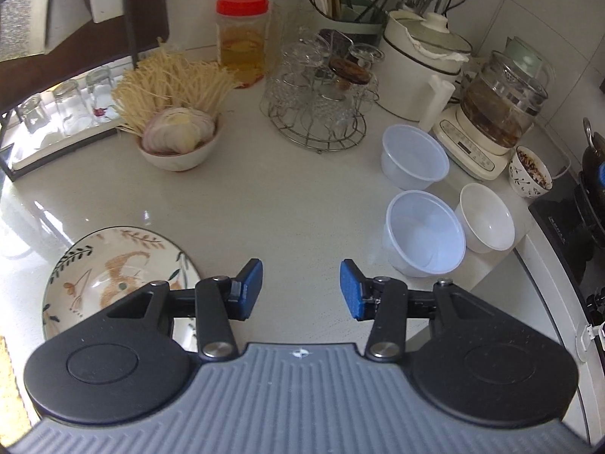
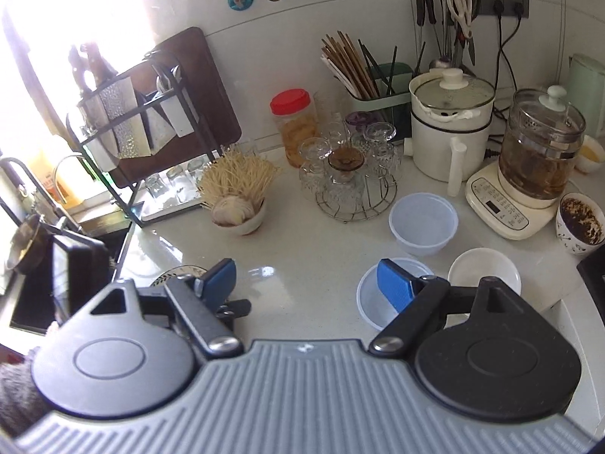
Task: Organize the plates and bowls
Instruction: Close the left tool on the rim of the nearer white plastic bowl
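A patterned plate (image 1: 113, 265) lies on the white counter at lower left, partly under my left gripper (image 1: 301, 289), which is open and empty above the counter. To the right stand two clear plastic bowls (image 1: 423, 232) (image 1: 414, 157) and a white bowl (image 1: 486, 221). In the right wrist view my right gripper (image 2: 308, 283) is open and empty; its right pad overlaps the near plastic bowl (image 2: 368, 299). The far plastic bowl (image 2: 423, 229), the white bowl (image 2: 484, 270) and the plate's edge (image 2: 177, 274) show there too.
A bowl of sliced onion with enoki mushrooms (image 1: 177, 140), a wire rack of glasses (image 1: 317, 109), a red-lidded jar (image 1: 242, 38), a white pot (image 1: 419, 72), a glass kettle (image 1: 499, 113) and a cup of spices (image 1: 529, 176) crowd the back. The sink (image 2: 56, 257) lies left, the stove (image 1: 582, 204) right.
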The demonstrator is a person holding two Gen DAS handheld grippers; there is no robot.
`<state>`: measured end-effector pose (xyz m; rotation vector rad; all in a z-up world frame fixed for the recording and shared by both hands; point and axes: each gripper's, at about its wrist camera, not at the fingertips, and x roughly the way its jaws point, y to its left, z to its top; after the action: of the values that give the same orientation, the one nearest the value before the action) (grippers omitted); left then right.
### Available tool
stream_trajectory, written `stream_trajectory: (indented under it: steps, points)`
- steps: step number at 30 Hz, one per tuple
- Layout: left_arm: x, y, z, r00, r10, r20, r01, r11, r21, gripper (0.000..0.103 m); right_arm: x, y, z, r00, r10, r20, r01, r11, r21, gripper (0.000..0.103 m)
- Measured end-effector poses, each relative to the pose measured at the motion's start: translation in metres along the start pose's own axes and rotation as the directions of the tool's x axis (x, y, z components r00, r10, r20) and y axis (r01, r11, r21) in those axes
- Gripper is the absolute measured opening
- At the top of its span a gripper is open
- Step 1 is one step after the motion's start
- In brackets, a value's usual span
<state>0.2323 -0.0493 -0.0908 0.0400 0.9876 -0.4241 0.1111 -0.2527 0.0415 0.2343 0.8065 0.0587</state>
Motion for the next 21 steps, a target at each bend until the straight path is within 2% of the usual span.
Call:
stream_trajectory:
  steps: [3, 6, 14, 21]
  points:
    - [0.012, -0.010, 0.006, 0.999, -0.031, -0.017, 0.031, 1.000, 0.002, 0.051, 0.006, -0.011, 0.016, 0.998, -0.009, -0.061, 0.012, 0.999, 0.043, 0.083]
    - [0.025, -0.024, 0.011, 0.998, -0.058, -0.038, 0.059, 0.998, 0.010, 0.051, 0.006, -0.011, 0.028, 0.999, -0.032, -0.038, 0.033, 0.999, 0.013, 0.083]
    - [0.057, -0.046, 0.020, 0.992, -0.091, -0.083, 0.094, 0.995, 0.034, 0.051, 0.023, -0.027, 0.059, 0.991, -0.094, -0.090, 0.098, 0.994, 0.042, 0.083]
    - [0.071, -0.050, 0.031, 0.991, -0.098, -0.095, 0.102, 0.994, 0.034, 0.051, 0.041, -0.043, 0.063, 0.983, -0.114, -0.144, 0.127, 0.988, 0.084, 0.083]
